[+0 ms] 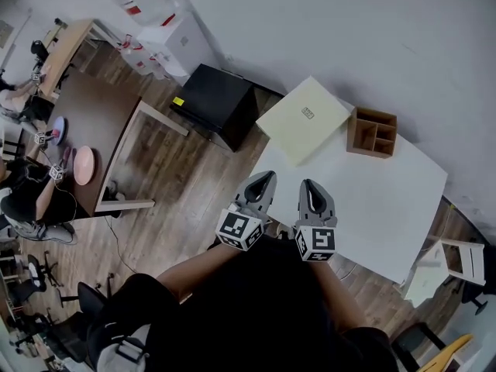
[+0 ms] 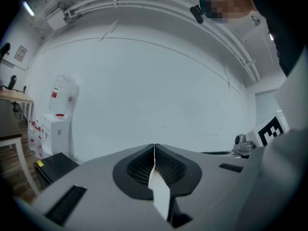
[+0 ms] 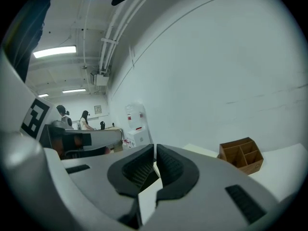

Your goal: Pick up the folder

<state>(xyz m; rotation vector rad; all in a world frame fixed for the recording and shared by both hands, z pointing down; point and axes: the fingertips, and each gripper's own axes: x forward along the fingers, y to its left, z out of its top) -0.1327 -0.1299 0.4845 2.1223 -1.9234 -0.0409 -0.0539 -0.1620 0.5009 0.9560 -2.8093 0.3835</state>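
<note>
Folder (image 1: 304, 119) was pale cream, square, flat on white table (image 1: 387, 200), just left of wooden organizer (image 1: 372, 132) | small cover label was unreadable | left gripper (image 1: 266, 178) and right gripper (image 1: 308, 184) were both closed, empty

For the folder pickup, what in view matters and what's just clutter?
Job: folder; white table under it; left tongs and right tongs, both shut.
Lying about: wooden organizer beside the folder; black cabinet; water dispenser.
</note>
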